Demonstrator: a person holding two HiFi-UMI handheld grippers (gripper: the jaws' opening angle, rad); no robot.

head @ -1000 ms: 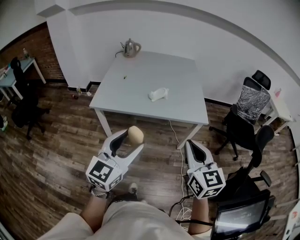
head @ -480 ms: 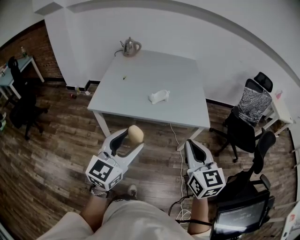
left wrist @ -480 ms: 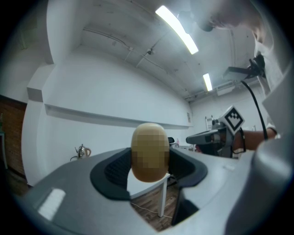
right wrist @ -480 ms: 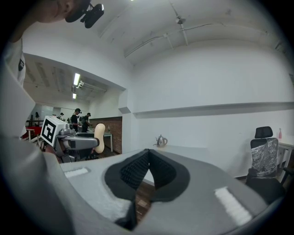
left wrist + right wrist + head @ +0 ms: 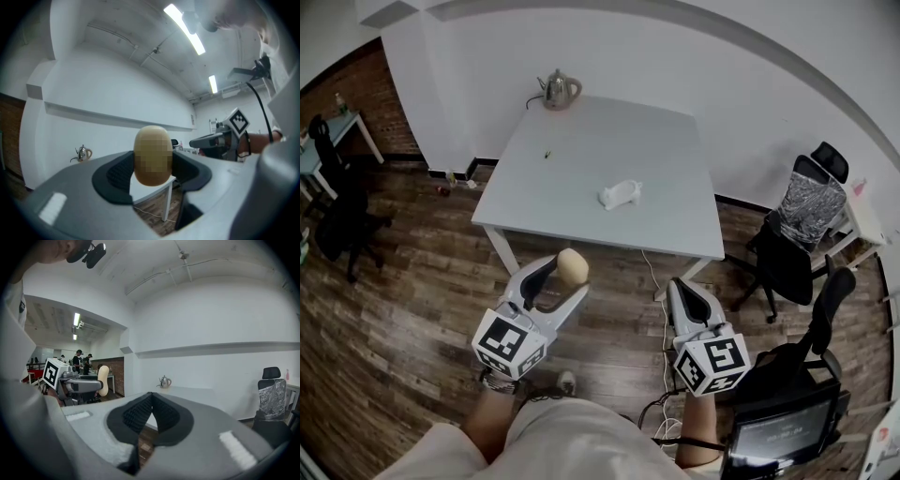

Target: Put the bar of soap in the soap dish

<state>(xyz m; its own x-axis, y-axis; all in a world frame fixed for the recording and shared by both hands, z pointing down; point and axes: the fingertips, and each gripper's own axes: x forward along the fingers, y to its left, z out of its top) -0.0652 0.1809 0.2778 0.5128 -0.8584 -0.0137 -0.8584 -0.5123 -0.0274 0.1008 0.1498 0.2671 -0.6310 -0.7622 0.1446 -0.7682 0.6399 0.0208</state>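
A tan oval bar of soap [image 5: 572, 267] is pinched between the jaws of my left gripper [image 5: 565, 277], held over the wooden floor in front of the table. In the left gripper view the soap [image 5: 152, 154] stands upright between the black pads [image 5: 117, 173]. My right gripper [image 5: 684, 287] is beside it, shut and empty, its pads meeting in the right gripper view [image 5: 151, 411]. A small white soap dish [image 5: 619, 193] sits on the grey table [image 5: 581, 141], right of its middle and well ahead of both grippers.
A metal kettle [image 5: 560, 91] stands at the table's far edge, and a tiny object [image 5: 548, 153] lies near the left side. Black office chairs [image 5: 792, 244] stand to the right, a monitor [image 5: 778, 436] at bottom right, a cable [image 5: 661, 319] on the floor.
The table and dish have drawn slightly nearer in the head view as both grippers advance together. The grip on the soap is unchanged, and the right jaws stay shut.
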